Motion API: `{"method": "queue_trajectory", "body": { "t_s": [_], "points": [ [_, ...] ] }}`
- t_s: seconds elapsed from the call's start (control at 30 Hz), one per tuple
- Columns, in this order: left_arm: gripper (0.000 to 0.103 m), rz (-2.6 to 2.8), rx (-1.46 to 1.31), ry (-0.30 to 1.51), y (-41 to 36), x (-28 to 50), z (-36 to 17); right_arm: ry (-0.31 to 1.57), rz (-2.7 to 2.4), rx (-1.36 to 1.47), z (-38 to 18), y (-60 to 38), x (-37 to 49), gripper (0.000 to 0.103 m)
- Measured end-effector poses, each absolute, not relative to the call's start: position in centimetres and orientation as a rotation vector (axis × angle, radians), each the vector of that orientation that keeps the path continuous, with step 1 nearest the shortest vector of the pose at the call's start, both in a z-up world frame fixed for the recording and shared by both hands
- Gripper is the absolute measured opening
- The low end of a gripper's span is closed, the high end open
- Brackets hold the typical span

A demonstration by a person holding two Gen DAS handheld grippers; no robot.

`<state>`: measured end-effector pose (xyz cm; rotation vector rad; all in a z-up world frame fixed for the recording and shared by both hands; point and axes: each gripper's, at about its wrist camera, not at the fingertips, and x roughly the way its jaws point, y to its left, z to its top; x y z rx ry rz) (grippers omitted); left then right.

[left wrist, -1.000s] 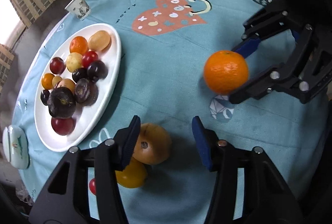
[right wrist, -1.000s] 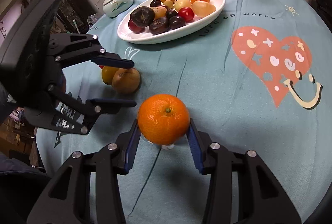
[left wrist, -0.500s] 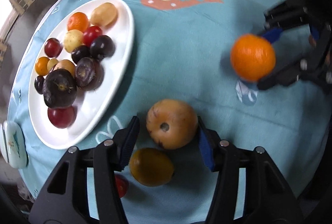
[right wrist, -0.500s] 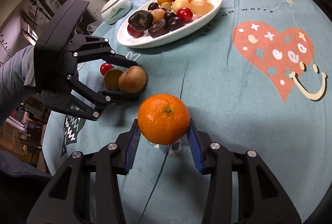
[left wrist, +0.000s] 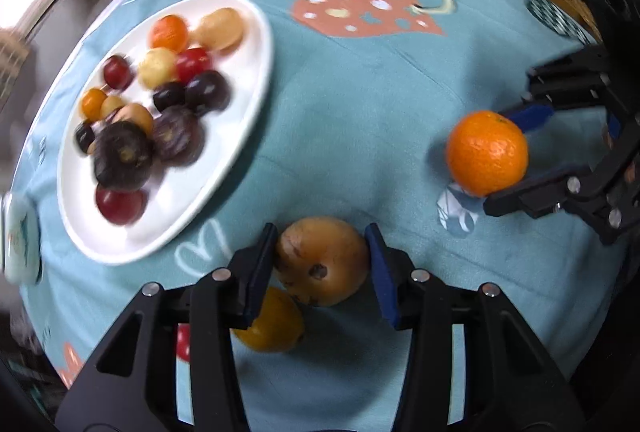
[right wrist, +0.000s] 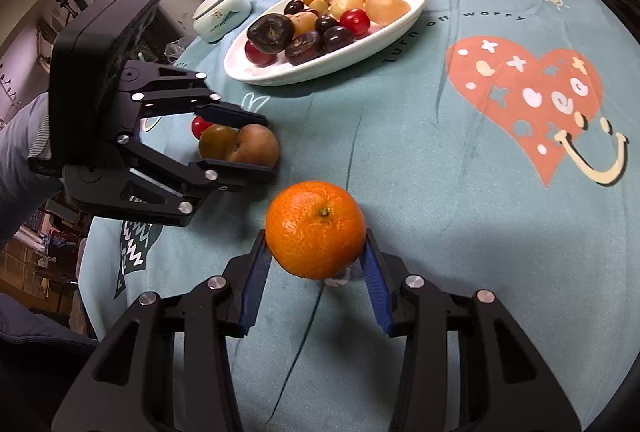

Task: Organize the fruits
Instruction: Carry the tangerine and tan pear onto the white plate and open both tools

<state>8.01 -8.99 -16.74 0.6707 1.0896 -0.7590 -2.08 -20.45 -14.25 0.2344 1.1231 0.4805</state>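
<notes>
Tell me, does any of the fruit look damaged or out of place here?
Yes. The brown fruit between the left tool's fingers has dark blemishes on its skin. It sits on the cloth with a yellow fruit and a small red one, outside the white plate. The orange in the right tool looks unblemished.

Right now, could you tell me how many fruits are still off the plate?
4: an orange in the right gripper, a brown fruit between the left gripper fingers, a yellow fruit and a red one beside it.

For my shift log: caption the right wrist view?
Right claw holds orange; left claw closes around brown fruit near plate.
</notes>
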Motion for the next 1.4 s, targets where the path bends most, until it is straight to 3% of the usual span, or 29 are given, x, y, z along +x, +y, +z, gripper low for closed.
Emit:
{"method": "queue_trajectory", "body": {
  "t_s": [0.3,0.73,1.13,1.4],
  "points": [
    [0.046,-0.334,0.196,1.073,-6.8,8.1,-11.2,1.036,0.437,0.235,-10.4,-19.5,-2.0,0.045],
    [0.046,-0.172,0.073,0.911,-4.1,7.0,-5.1,0.936,0.486,0.16,-4.4,-17.3,0.9,0.045],
    [0.047,-0.122,0.067,0.913,-3.8,14.7,-6.0,0.873,0.476,0.104,-3.1,-16.7,9.1,0.045],
    [0.047,-0.074,0.027,0.979,-1.1,19.9,-9.3,0.938,0.409,0.081,-7.0,-16.6,16.0,0.045]
  ]
}}
